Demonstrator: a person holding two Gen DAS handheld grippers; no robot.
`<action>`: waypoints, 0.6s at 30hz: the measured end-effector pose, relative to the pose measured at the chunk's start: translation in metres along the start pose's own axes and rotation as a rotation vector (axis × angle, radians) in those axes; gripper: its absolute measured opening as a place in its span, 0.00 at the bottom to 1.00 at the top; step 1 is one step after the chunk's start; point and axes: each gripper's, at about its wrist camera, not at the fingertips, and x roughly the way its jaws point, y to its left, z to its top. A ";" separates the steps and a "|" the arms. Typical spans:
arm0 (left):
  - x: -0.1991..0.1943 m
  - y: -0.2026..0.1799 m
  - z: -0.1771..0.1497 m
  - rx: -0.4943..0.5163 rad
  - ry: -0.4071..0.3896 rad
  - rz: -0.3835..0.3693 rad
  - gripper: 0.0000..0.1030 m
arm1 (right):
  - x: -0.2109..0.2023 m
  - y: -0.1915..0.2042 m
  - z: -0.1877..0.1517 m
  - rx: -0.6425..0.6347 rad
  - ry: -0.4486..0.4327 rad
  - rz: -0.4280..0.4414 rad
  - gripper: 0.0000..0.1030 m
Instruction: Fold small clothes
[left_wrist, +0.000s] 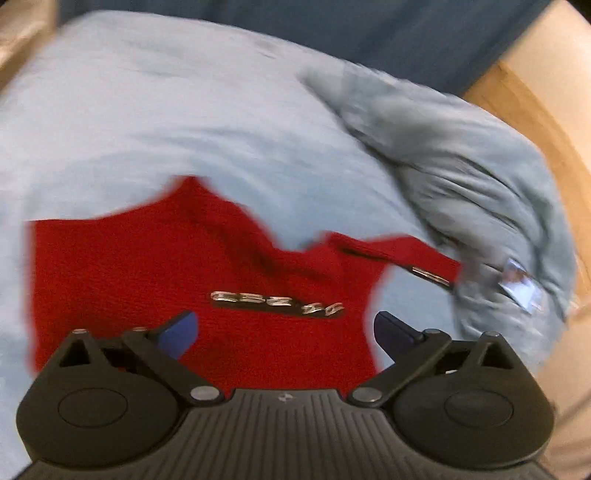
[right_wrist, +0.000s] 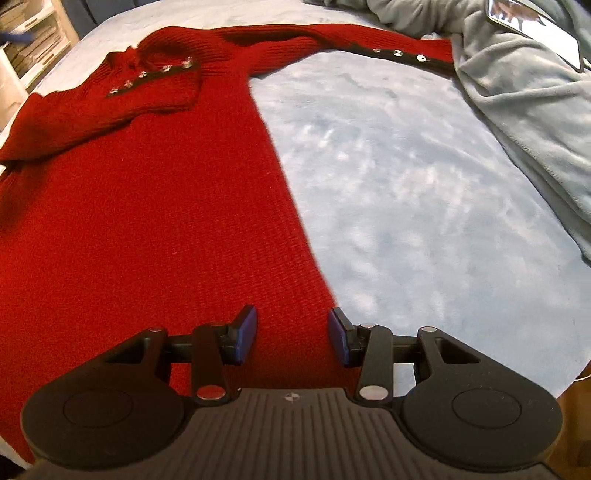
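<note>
A red knit sweater (right_wrist: 155, 206) lies flat on a pale blue blanket (right_wrist: 406, 192). Its left sleeve (right_wrist: 110, 107) is folded across the chest, the cuff's black strip of silver snaps showing. Its right sleeve (right_wrist: 332, 40) stretches out to the far right, its snap cuff (right_wrist: 399, 55) touching a grey blanket. My right gripper (right_wrist: 291, 336) is open and empty, low over the sweater's right side edge near the hem. My left gripper (left_wrist: 284, 332) is wide open and empty above the sweater (left_wrist: 184, 280), just short of the folded cuff's snaps (left_wrist: 277, 304). The left wrist view is blurred.
A crumpled grey blanket (right_wrist: 524, 103) lies along the right side, also in the left wrist view (left_wrist: 461, 166). A phone (right_wrist: 535, 33) rests on it. A wooden bed frame (left_wrist: 535, 122) runs behind. Shelves (right_wrist: 29, 40) stand at the far left.
</note>
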 end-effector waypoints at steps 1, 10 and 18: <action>-0.009 0.024 -0.005 -0.033 -0.033 0.041 0.99 | 0.003 -0.001 0.003 0.004 -0.007 0.003 0.44; 0.008 0.191 -0.046 -0.271 -0.078 0.349 1.00 | 0.009 -0.016 0.106 0.245 -0.309 0.117 0.45; 0.061 0.190 -0.068 -0.245 -0.021 0.286 1.00 | 0.072 -0.039 0.202 0.011 -0.332 -0.206 0.53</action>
